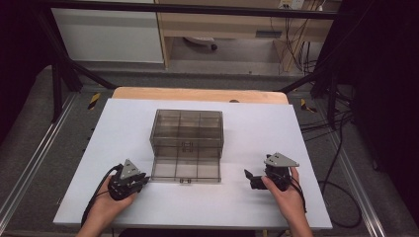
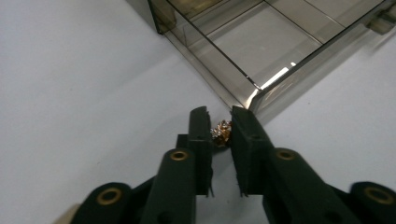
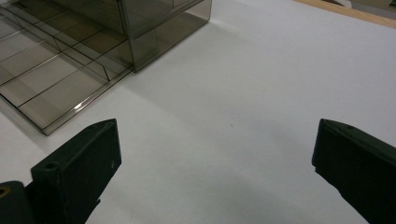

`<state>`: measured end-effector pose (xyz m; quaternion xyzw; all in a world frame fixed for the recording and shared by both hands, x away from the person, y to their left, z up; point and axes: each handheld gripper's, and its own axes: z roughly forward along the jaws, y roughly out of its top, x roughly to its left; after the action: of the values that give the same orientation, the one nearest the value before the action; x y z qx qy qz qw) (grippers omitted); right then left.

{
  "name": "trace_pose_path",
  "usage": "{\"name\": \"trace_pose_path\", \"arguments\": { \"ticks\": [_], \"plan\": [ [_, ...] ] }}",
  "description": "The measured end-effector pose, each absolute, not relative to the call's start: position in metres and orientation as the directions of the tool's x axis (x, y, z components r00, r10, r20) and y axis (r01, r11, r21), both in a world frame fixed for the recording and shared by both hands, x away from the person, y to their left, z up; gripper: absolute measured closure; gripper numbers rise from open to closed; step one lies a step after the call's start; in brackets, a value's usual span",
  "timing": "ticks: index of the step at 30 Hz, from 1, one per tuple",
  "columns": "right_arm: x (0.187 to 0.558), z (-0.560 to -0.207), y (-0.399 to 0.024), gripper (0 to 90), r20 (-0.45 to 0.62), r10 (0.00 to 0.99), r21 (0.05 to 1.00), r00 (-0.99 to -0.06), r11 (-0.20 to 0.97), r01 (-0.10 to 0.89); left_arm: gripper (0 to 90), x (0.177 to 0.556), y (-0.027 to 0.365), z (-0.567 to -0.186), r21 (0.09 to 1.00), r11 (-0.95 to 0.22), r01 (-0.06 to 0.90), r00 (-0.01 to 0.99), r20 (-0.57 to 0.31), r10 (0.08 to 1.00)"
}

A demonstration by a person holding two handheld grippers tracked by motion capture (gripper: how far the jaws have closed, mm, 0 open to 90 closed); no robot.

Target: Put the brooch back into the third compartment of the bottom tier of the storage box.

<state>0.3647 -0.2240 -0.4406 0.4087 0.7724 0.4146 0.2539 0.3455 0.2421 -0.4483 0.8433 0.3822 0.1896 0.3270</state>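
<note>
A: Where does the pick stand?

B: The left gripper (image 2: 219, 122) has its jaws drawn in on a small crumpled foil-wrapped piece (image 2: 221, 132), gold and silver. Both pads look pressed against it, so I'd call it grasped. It sits low at the white table (image 1: 257, 128), right off the near-left corner of the smoky compartment box's open lid (image 2: 261, 56); whether it has left the surface I cannot tell.

A: And from above?

B: In the high view the left gripper (image 1: 141, 178) lies at about seven o'clock from the compartment box (image 1: 187, 129), its tips just beside the corner of the lid (image 1: 186, 169), which lies flat toward the person.

A: The other hand?

B: The right gripper (image 3: 215, 154) has its jaws spread wide with nothing between them, only bare table. In the high view the right gripper (image 1: 251, 177) rests at about four o'clock from the box, well apart from it.

A: So what's left?

B: I judge the grasp done, nothing more. The compartments I can see look bare. Lifting the piece, carrying it over the box wall and dropping it into a cell are likely what remains.
</note>
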Motion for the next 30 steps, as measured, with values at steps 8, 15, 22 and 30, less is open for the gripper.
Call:
{"name": "trace_pose_path", "arguments": {
  "ticks": [8,15,22,30],
  "plan": [
    [0.365,-0.441,-0.224,1.8,-0.054,0.840,0.847,-0.541,0.326,0.421,80.6,0.347,0.246,-0.448,0.694,-0.484,0.532,0.622,0.067,0.780],
    [0.365,-0.441,-0.223,1.8,-0.052,0.839,0.846,-0.541,0.325,0.422,80.5,0.352,0.259,-0.448,0.695,-0.448,0.563,0.574,0.061,0.816],
    [0.365,-0.441,-0.223,1.8,-0.052,0.838,0.845,-0.542,0.326,0.423,68.2,0.355,0.263,-0.446,0.718,-0.412,0.561,0.544,0.055,0.837],
    [0.365,-0.441,-0.223,1.8,-0.054,0.837,0.844,-0.544,0.329,0.423,59.9,0.358,0.262,-0.449,0.722,-0.393,0.569,0.530,0.043,0.847]
  ]
}}
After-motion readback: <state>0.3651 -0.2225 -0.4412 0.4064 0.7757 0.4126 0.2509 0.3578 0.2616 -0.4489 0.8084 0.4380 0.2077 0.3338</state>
